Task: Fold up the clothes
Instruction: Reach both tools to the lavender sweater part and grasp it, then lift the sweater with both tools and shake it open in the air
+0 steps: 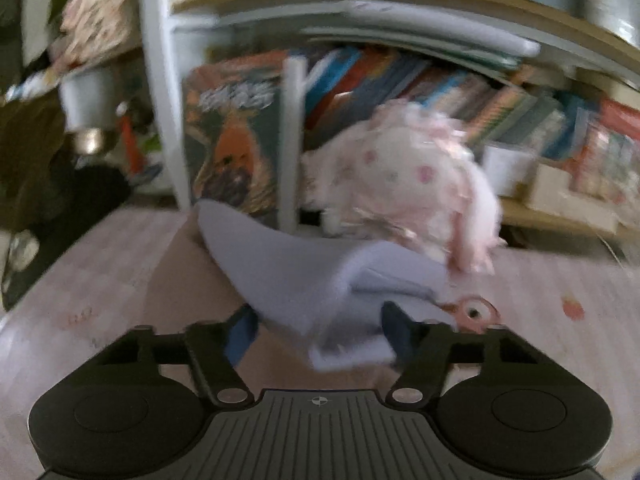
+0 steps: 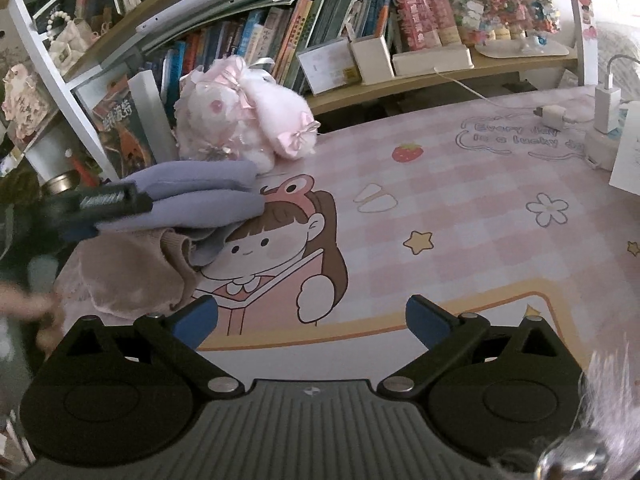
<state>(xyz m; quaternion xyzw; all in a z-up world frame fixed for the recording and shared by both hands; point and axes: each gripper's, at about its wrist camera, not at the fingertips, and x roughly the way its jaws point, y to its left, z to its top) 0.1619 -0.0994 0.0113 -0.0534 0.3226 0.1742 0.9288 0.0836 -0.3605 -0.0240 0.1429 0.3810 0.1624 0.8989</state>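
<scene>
Lavender fabric [image 1: 320,280] sits between my left gripper's [image 1: 320,330] blue pads, and from the left wrist view I read that as a clamp on a bunched edge of the garment; the picture is blurred, so I can't say how much cloth the pads have. From the right wrist view the same lavender garment [image 2: 200,196] looks doubled into a thick, rounded bundle, with the left gripper [image 2: 100,204] coming in at its left end. It lies on top of a dusty-pink garment [image 2: 128,276], which is crumpled and shows no clean fold that I can make out. Both pieces are at the left part of the pink checked desk mat [image 2: 460,208], just in front of a fluffy pink plush toy [image 2: 244,112] and the bookshelf [image 2: 280,40] behind it. My right gripper [image 2: 312,320] hangs over the printed cartoon girl with its jaws spread wide and nothing between them, well apart from either garment. A blurred hand [image 2: 24,304] shows at the left edge of that view. My judgement: the lavender piece is partly folded, perhaps once or twice over, but its edges aren't squared; the pink one underneath hasn't been started properly. So I'd call the job somewhere in the middle, with the lavender bundle to finish or set aside and the pink garment left to spread and fold.
</scene>
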